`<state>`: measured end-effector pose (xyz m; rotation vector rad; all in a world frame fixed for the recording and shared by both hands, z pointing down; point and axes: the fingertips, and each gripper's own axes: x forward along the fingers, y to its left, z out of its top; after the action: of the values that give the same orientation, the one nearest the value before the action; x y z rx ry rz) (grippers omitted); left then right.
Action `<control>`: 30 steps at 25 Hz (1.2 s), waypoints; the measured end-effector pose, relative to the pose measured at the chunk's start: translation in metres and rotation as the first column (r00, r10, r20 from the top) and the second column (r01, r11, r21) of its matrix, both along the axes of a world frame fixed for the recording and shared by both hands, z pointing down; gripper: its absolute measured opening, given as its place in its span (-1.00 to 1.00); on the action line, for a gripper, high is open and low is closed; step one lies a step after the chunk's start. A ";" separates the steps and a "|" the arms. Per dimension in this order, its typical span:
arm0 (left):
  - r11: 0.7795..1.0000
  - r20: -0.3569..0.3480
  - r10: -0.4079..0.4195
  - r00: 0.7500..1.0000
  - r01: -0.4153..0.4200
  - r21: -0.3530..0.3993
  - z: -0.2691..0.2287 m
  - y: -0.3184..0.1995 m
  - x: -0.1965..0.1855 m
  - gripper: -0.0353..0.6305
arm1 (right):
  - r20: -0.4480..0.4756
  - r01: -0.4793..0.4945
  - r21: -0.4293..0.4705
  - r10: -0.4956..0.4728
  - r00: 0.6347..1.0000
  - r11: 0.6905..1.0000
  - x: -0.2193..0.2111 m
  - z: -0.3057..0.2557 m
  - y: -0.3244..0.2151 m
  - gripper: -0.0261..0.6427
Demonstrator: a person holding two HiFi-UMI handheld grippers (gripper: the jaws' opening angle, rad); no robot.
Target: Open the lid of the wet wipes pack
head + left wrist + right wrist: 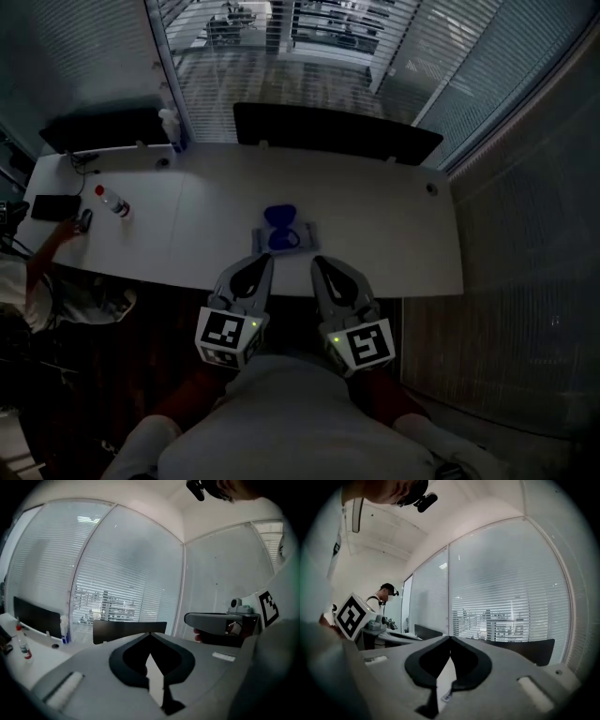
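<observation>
1. The wet wipes pack (284, 238) is lying on the white bench (394, 234), near the front edge; its blue lid (279, 217) is sticking up, I think, so it may be open already.
2. The left hand-held gripper (264, 260) and the right hand-held gripper (317, 262) are both pinching shut on nothing; they are hanging side by side, apart from the pack, likely because no pulling is needed.
</observation>
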<state>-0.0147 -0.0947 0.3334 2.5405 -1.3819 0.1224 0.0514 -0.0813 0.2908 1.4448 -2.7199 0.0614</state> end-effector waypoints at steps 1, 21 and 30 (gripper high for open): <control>1.000 -0.004 -0.001 1.000 0.001 0.004 -0.008 0.007 0.001 -0.88 | -0.001 -0.003 -0.006 0.003 1.000 1.000 0.004 -0.005 0.009 -0.92; 0.998 -0.028 0.017 0.999 -0.015 0.059 -0.031 0.035 0.012 -0.88 | 0.044 -0.011 0.016 0.011 0.999 1.000 0.019 -0.026 0.046 -0.92; 0.998 -0.029 0.013 1.000 -0.011 0.057 -0.028 0.033 0.011 -0.88 | 0.049 0.003 0.030 -0.005 0.999 1.000 0.016 -0.024 0.046 -0.92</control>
<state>-0.0036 -0.0621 0.3052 2.5865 -1.3790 0.0484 0.0674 -0.0355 0.2672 1.4646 -2.7743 0.0566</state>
